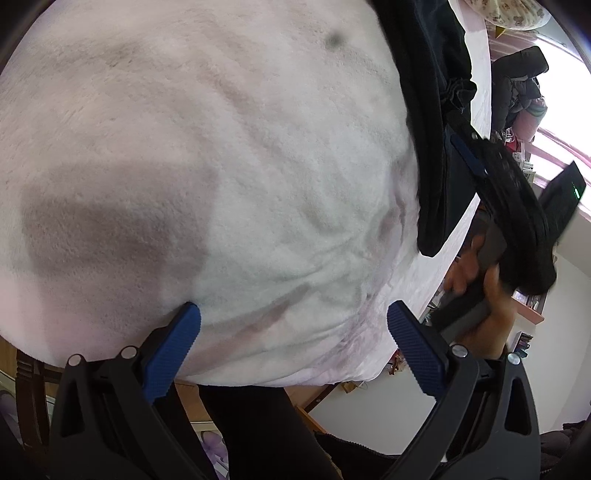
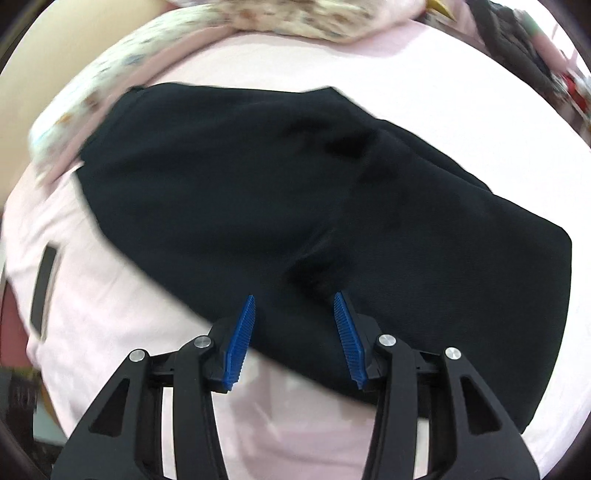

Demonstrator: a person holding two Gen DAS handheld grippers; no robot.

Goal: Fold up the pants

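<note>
The black pants [image 2: 314,206] lie folded in a broad bundle on the pink bed sheet [image 2: 110,306]. My right gripper [image 2: 295,295] points steeply down over their near edge. Its blue pads [image 2: 242,339] stand apart and nothing is pinched between them. In the left wrist view the pants [image 1: 424,74] show as a dark strip at the upper right, with a person's hand [image 1: 476,266] holding the right gripper beside them. My left gripper [image 1: 294,306] is open wide over a white fleece blanket [image 1: 221,147], holding nothing.
A floral quilt [image 2: 280,14] lies bunched along the far side of the bed. A flat dark object [image 2: 44,288] rests on the sheet at the left. Hung dark clothing [image 1: 517,85] and a bright window are at the right, past the bed's edge.
</note>
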